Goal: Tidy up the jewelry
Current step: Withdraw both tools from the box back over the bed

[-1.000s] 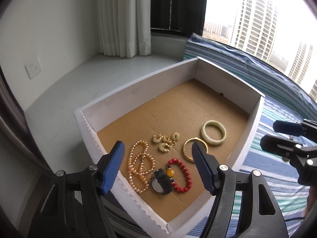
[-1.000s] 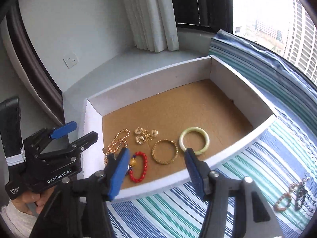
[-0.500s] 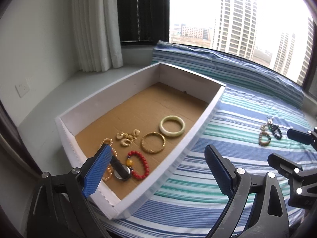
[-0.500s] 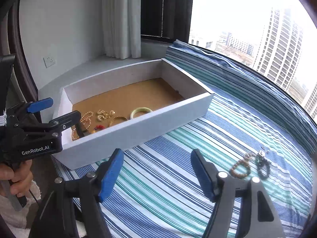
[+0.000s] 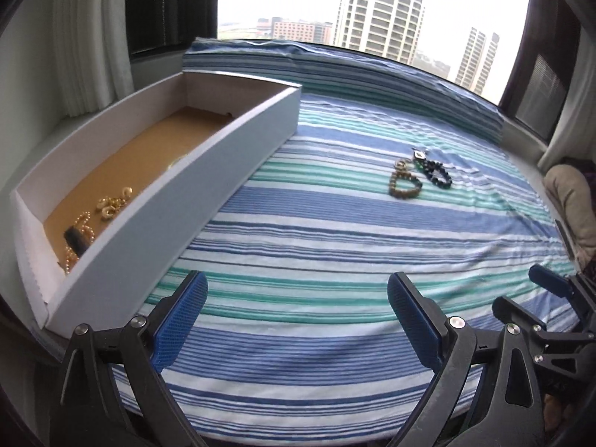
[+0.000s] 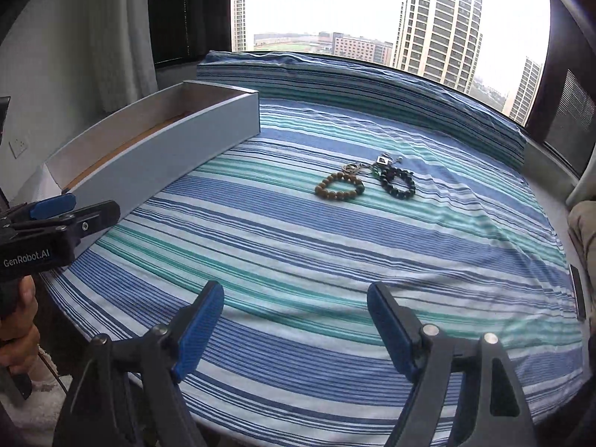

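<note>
Left wrist view. The left gripper (image 5: pixel 296 316) is hanging over the striped bed cover (image 5: pixel 335 246) with its blue jaws standing wide apart; nothing is lying between them and nothing is being held. To its left, the shallow white box (image 5: pixel 178 201) with a brown cardboard floor is sitting on the bed's edge beside the window ledge. Inside it, near the close end, a pearl necklace (image 5: pixel 80 223) is lying against a small dark piece (image 5: pixel 76 240), and a cluster of gold earrings (image 5: pixel 111 205) is lying just beyond; the near wall is hiding the rest of the floor. Well apart from the box, out on the cover, a brown bead bracelet (image 5: pixel 404 188) is lying just beside a dark bead bracelet (image 5: pixel 437 177), with a small pendant piece (image 5: pixel 419 154) at their far side. The right gripper (image 5: pixel 529 300) is showing at the lower right edge, over the cover.

Right wrist view. The right gripper (image 6: pixel 296 320) is likewise hanging above the cover (image 6: pixel 298 260), its jaws spread wide, with nothing caught between them. Ahead of it, the brown bead bracelet (image 6: pixel 339 188) and the dark bead bracelet (image 6: pixel 398 182) are lying side by side, nearly touching, with a tangle of thin chain and a pendant (image 6: pixel 372 164) at their far edge. The white box (image 6: pixel 160 156) is standing to the left, its contents hidden by the near wall. The left gripper (image 6: pixel 78 210) is entering from the left edge, and a hand (image 6: pixel 16 327) is gripping its handle.
</note>
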The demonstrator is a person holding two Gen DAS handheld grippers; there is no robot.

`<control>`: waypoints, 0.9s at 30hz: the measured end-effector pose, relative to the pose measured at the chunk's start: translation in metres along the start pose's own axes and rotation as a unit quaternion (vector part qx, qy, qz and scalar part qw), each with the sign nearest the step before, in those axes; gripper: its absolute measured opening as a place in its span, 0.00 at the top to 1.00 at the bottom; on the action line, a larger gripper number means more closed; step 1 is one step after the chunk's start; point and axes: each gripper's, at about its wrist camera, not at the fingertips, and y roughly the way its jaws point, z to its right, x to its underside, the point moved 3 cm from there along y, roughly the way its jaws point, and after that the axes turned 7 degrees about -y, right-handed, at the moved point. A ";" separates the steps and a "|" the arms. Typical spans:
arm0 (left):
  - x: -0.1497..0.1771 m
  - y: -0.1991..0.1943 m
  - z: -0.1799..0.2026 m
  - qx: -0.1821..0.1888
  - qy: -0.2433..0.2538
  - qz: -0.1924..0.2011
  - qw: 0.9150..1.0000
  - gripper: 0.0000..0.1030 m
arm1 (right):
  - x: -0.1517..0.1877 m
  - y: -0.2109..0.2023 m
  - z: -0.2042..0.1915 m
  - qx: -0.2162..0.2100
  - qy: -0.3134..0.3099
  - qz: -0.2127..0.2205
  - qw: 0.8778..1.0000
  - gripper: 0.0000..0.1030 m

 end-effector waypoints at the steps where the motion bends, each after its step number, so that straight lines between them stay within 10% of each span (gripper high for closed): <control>1: 0.003 0.002 0.004 0.002 0.003 -0.006 1.000 0.05 | 0.007 0.002 0.004 0.004 0.006 -0.004 1.000 0.21; 27: 0.028 0.015 0.037 0.022 0.026 -0.041 0.999 0.05 | 0.040 0.002 0.009 0.007 0.019 -0.003 1.000 0.21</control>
